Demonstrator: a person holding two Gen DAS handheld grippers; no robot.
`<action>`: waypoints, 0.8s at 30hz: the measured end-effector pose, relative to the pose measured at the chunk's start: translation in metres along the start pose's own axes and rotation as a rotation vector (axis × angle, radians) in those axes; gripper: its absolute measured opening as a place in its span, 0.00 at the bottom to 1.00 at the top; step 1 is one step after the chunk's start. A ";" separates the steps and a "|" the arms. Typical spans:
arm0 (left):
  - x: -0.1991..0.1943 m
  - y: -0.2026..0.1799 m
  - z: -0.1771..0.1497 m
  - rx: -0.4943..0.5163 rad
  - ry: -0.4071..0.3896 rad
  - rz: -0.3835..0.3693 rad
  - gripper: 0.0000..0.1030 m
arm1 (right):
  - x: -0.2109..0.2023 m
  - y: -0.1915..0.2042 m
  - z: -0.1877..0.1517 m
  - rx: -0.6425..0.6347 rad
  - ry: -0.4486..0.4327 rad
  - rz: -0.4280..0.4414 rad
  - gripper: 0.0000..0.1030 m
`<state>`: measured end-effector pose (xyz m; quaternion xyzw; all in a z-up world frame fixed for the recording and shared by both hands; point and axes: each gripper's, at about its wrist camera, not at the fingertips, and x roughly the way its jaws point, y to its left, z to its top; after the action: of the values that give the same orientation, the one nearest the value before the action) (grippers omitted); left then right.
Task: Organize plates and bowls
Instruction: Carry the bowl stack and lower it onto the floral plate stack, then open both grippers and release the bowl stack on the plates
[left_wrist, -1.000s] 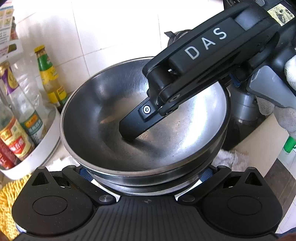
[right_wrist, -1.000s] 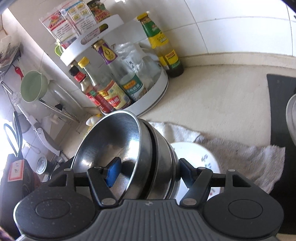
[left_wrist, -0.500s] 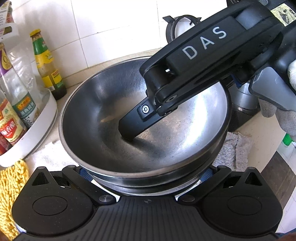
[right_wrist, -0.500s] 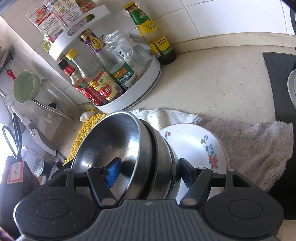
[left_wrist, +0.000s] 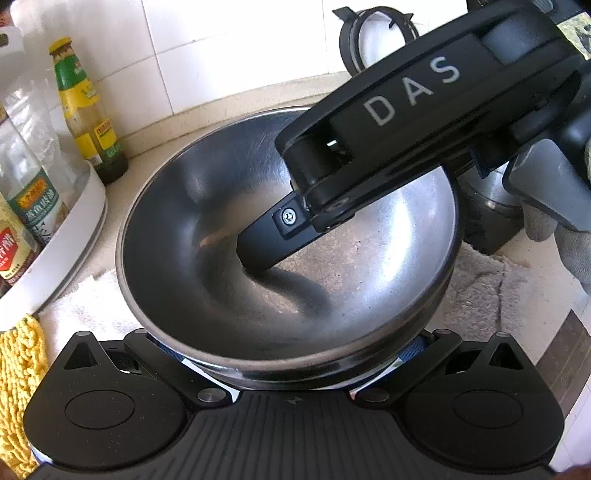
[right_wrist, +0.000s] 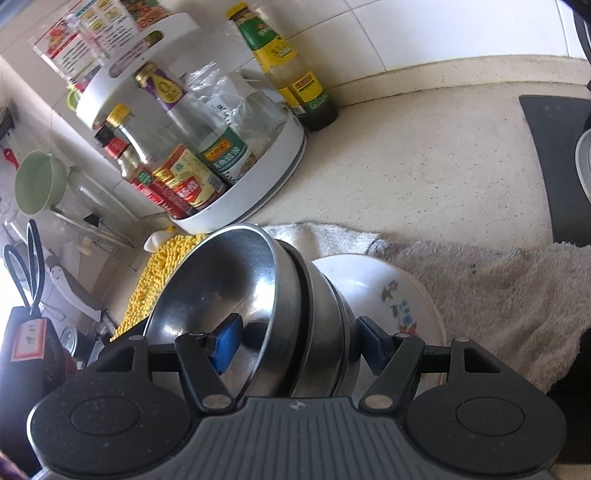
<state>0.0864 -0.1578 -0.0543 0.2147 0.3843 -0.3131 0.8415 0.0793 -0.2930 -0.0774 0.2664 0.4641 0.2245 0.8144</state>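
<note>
Together, both claws are gripping the nested steel bowls, the right claw pinching through the wall, above a floral plate; the left claw is clamping the near rim.

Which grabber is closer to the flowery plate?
Right. The right gripper clamps the steel bowls, its outer finger right by the flowered plate. The left gripper holds the bowls' open side, and the plate is out of its view.

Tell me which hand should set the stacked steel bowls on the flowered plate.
Right. The right tongs clamp the stacked steel bowls through the wall, with the flowered plate just beyond. The left tongs' pads hide under the rim.
</note>
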 end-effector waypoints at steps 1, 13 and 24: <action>-0.004 -0.006 -0.004 0.001 0.011 0.002 1.00 | 0.003 -0.003 0.000 0.008 0.007 0.002 0.85; -0.024 -0.007 -0.013 0.051 0.032 0.026 1.00 | -0.001 -0.004 0.001 -0.017 -0.007 0.003 0.85; -0.058 -0.012 -0.022 0.019 -0.014 -0.008 1.00 | -0.018 -0.007 -0.009 -0.006 -0.024 -0.007 0.85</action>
<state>0.0376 -0.1319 -0.0238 0.2186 0.3763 -0.3216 0.8410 0.0633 -0.3070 -0.0740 0.2649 0.4546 0.2200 0.8214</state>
